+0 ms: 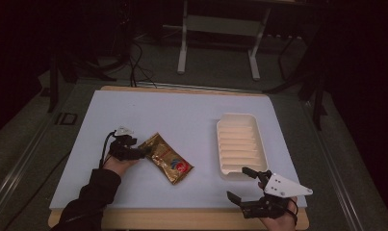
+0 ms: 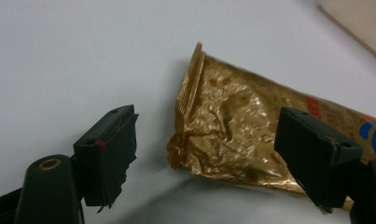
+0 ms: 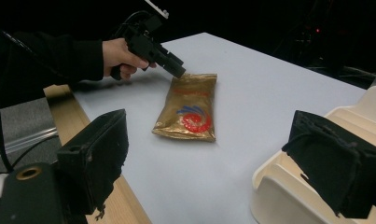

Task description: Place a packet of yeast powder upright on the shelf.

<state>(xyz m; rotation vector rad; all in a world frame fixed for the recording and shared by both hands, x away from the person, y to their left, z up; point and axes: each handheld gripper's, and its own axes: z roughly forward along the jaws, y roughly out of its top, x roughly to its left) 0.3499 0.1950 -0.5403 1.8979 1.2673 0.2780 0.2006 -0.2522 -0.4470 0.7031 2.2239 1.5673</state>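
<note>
A gold snack packet (image 1: pixel 165 158) was seen lying flat on the pale blue table (image 1: pixel 182 115), its long axis set on a diagonal — the crimped plain end toward the left gripper (image 1: pixel 136 153), the end with the red and blue logo pointed away from it, toward the table's near edge. In the left gripper view, the jaws were spread wide, and the crimped end of the packet (image 2: pixel 232 126) lay between them, nearer the right-hand jaw; whether either jaw touched the foil could not be told. Nothing was pinched. The right gripper (image 1: pixel 243 185) was held at the near edge — its jaws spread too, closed on nothing — just beside the near end of a cream ridged tray (image 1: pixel 239 142). The packet lay well apart from those jaws, off to their left.
</note>
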